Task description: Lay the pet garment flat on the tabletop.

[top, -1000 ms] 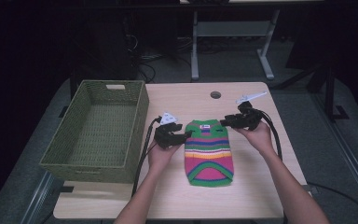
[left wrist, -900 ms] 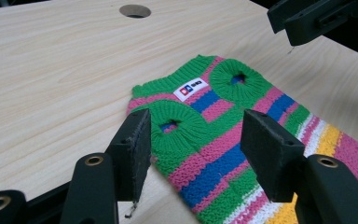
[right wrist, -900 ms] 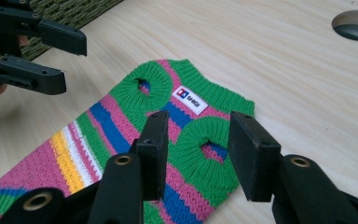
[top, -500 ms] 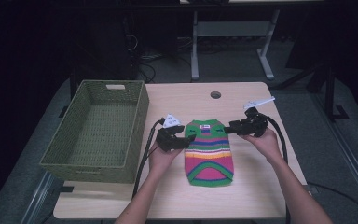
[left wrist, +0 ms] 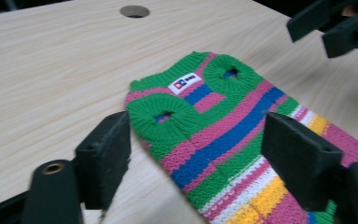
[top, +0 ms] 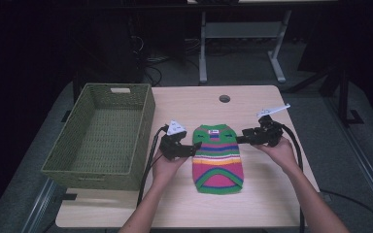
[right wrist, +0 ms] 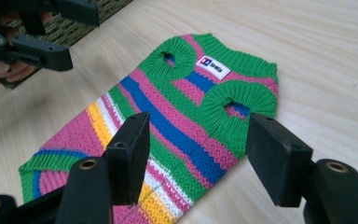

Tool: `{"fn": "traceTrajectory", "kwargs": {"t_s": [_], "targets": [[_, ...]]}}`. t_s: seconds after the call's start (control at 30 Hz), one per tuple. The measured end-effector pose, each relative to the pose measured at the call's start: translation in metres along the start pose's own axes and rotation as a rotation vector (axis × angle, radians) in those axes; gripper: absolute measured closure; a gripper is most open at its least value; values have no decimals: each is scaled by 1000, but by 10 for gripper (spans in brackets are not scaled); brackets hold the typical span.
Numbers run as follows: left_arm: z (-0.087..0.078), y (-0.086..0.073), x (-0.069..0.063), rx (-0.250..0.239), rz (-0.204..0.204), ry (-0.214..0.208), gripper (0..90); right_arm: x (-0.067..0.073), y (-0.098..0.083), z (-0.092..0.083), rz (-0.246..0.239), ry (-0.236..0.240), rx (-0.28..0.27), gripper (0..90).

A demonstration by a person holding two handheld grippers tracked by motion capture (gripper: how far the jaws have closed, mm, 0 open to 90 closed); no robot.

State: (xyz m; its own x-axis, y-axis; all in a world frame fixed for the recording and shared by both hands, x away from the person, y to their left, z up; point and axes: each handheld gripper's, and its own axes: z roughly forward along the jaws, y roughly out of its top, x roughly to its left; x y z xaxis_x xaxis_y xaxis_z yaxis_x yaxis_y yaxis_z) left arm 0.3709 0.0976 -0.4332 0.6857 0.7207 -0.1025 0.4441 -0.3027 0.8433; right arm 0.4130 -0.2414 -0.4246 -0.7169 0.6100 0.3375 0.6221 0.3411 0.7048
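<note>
A small knitted sweater point(top: 217, 160) striped in green, pink, blue and yellow lies flat on the wooden table point(top: 189, 104), its neck with a white label pointing away from me. My left gripper point(top: 195, 145) is open at the sweater's upper left edge, and its view has the sweater point(left wrist: 223, 126) between the open jaws of the left gripper point(left wrist: 203, 158). My right gripper point(top: 240, 140) is open at the upper right edge. The right gripper point(right wrist: 205, 158) straddles the green armhole part of the sweater point(right wrist: 177, 107). Neither holds anything.
A green woven basket point(top: 143, 121) stands empty on the table's left side, close to my left hand. A round cable hole point(top: 224, 98) sits in the far middle of the tabletop. Black cables trail from both grippers toward me.
Both grippers have come down and closer to the sweater's upper corners; the right one moved toward me, the left one shifted right. The sweater has not moved.
</note>
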Motion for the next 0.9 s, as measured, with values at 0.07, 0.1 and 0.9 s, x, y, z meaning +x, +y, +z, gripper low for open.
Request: {"fn": "traceTrajectory", "kwargs": {"t_s": [0.07, 0.1, 0.9], "targets": [[-2, 0, 0, 0, -5, -1, 227, 2, -1, 0, -2, -6, 13, 375], [-3, 0, 1, -1, -3, 2, 227, 2, -1, 0, -4, -7, 13, 370], [-12, -12, -9, 26, -28, -37, 200, 5, -27, -15, 3, 3, 17, 301]]}}
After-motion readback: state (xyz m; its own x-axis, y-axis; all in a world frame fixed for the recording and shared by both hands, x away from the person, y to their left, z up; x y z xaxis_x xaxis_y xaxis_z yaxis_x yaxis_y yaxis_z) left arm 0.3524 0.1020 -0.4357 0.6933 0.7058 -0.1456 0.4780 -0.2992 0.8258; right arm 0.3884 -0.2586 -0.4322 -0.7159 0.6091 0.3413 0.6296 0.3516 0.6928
